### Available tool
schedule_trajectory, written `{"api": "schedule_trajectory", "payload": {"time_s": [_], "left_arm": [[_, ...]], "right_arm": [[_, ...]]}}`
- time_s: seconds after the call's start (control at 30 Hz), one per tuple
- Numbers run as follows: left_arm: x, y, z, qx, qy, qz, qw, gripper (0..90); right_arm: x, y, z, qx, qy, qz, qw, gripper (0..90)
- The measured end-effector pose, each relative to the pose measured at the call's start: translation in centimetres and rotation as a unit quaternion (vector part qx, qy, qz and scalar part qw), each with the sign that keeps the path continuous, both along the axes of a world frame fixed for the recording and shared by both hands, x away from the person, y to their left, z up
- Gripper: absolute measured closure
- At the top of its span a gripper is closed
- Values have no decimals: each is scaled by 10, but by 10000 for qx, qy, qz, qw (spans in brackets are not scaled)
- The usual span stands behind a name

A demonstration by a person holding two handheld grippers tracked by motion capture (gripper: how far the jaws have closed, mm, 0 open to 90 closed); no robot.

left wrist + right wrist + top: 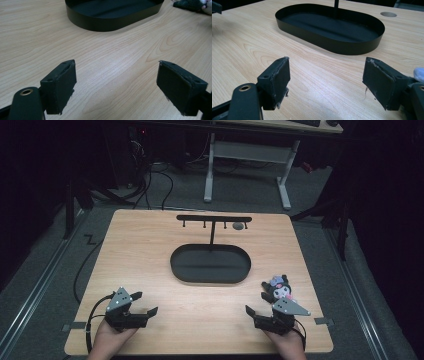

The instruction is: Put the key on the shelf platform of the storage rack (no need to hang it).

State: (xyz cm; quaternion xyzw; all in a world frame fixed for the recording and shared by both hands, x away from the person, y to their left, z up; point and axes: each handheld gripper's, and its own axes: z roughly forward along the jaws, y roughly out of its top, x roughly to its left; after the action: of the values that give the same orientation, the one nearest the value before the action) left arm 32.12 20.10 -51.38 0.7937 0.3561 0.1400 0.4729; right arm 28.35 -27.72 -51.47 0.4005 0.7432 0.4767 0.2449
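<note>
I held my left gripper (142,303) and right gripper (256,309) with jaws spread wide, gripping nothing. The plush toy (278,288) lay just beside my right one, toward 1 o'clock; the black tray (210,263) sat at 12, centred.

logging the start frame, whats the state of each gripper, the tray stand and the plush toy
left gripper: open, nothing between its jaws, held low over the table
right gripper: open, nothing between its jaws
tray: empty, flat on the table
hook bar: upright on its post, nothing hanging from its hooks
plush toy: lying on the table by the right gripper, not gripped
</note>
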Motion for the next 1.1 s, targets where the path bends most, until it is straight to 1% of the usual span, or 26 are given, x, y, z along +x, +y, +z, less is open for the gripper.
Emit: {"api": "schedule_trajectory", "payload": {"time_s": [0.07,0.23,0.57,0.93,1.1], "left_arm": [[0,0,0,32,18,-5,10000,169],[-1,0,-1,36,8,12,10000,169],[1,-2,-2,62,41,-7,10000,169],[2,-3,-3,86,43,-14,10000,169],[2,-2,-3,98,44,-8,9999,169]], "right_arm": [[1,1,0,-6,1,12,10000,221],[2,0,0,34,-8,-7,10000,221],[2,-1,-1,16,-24,2,10000,220],[1,-5,-2,91,8,-101,9999,220],[2,-6,-2,72,16,-114,9999,220]]}}
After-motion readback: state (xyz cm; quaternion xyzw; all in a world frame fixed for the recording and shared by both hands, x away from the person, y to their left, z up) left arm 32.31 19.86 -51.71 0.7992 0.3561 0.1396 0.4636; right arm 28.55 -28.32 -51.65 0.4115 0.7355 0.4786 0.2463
